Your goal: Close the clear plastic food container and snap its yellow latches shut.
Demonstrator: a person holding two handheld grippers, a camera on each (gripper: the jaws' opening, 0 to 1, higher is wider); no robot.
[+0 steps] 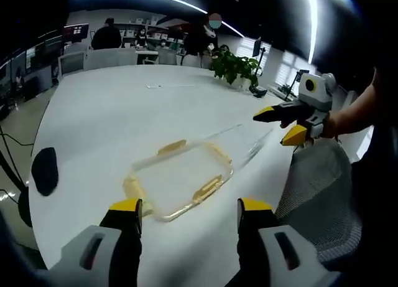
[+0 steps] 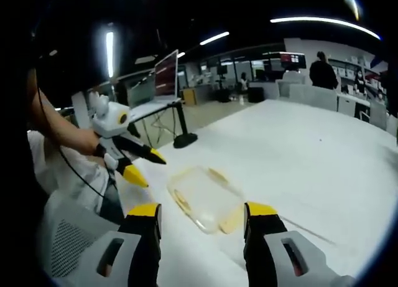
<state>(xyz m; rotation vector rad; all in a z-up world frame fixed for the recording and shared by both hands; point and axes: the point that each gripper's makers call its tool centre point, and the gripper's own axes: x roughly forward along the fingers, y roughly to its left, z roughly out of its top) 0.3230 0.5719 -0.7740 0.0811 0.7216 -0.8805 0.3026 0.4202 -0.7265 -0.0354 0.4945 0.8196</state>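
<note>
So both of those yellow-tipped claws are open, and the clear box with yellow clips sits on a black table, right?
Nearly. The table is white, not black; the left gripper view shows it plainly. The rest holds: the clear box with its yellow clips sits on it, and both the left claw and the right claw are open, holding nothing.

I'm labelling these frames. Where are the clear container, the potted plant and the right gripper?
clear container (image 1: pixel 180 178): left gripper view, its clear middle.
potted plant (image 1: pixel 235 66): left gripper view, its leaves.
right gripper (image 1: pixel 281 124): left gripper view, between its yellow tips.
</note>
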